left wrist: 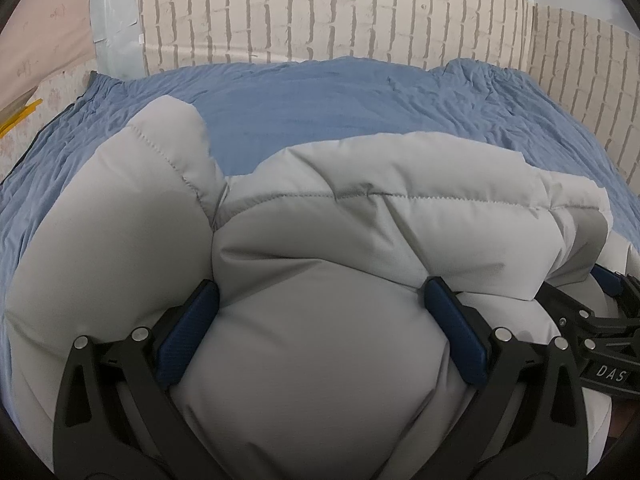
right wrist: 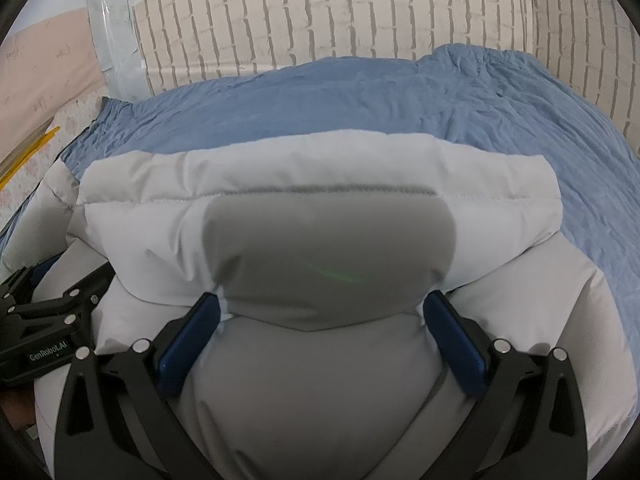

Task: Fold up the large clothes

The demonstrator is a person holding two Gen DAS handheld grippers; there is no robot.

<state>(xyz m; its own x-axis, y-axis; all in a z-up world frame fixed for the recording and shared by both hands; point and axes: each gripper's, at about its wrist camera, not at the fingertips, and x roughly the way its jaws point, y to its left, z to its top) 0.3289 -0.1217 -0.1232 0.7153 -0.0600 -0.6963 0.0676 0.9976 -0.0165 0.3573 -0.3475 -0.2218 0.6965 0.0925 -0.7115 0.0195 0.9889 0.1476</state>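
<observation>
A puffy light grey quilted jacket (left wrist: 320,240) lies on a blue bed sheet (left wrist: 320,104). My left gripper (left wrist: 320,292) has its blue-padded fingers (left wrist: 188,332) spread wide, with a bulge of the jacket pressed between them. My right gripper (right wrist: 322,304) is also spread wide with a bulge of the jacket (right wrist: 320,208) between its fingers (right wrist: 456,344). Whether either gripper pinches the fabric cannot be told. The right gripper shows at the right edge of the left wrist view (left wrist: 608,304). The left gripper shows at the left edge of the right wrist view (right wrist: 40,304).
A wall with brick-pattern paper (left wrist: 320,12) stands behind the bed. A clear plastic panel (left wrist: 116,20) and a pink wall (left wrist: 44,28) are at the far left. Yellow strips (left wrist: 20,118) lie by the bed's left side.
</observation>
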